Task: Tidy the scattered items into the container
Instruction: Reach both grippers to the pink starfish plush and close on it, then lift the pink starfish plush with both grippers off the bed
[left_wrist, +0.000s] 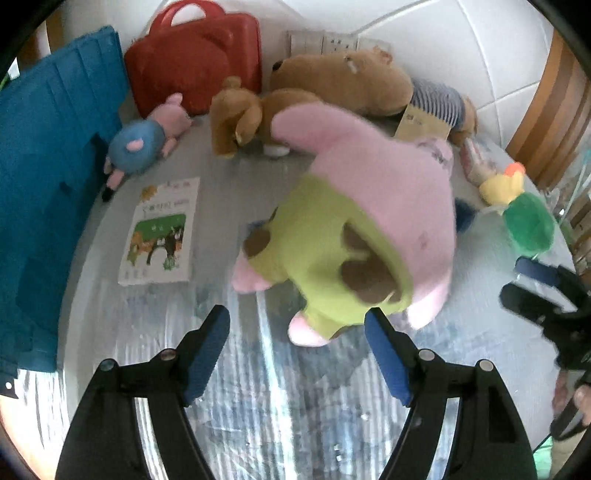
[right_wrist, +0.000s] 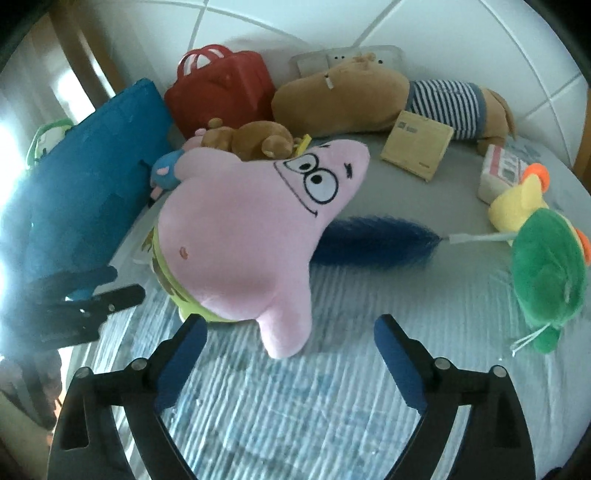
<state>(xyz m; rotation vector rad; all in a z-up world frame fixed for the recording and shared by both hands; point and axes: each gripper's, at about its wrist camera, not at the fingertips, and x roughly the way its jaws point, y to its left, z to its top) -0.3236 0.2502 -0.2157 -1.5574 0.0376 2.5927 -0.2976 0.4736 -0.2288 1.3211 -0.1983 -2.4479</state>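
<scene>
Both my grippers are wide open with nothing in them right now: left gripper (left_wrist: 297, 326) and right gripper (right_wrist: 290, 334) sit just short of the pink starfish plush (right_wrist: 243, 236), which lies on the striped bed cover (right_wrist: 295, 398). The blue container (left_wrist: 48, 184) is off to the left. Further back sit a picture book (left_wrist: 160, 232), a red case (left_wrist: 195, 59) and a big brown plush (right_wrist: 343, 99).

The right gripper (right_wrist: 290, 341) hangs with jaws apart around the pink star plush's (right_wrist: 243, 236) leg, seemingly untouching.
</scene>
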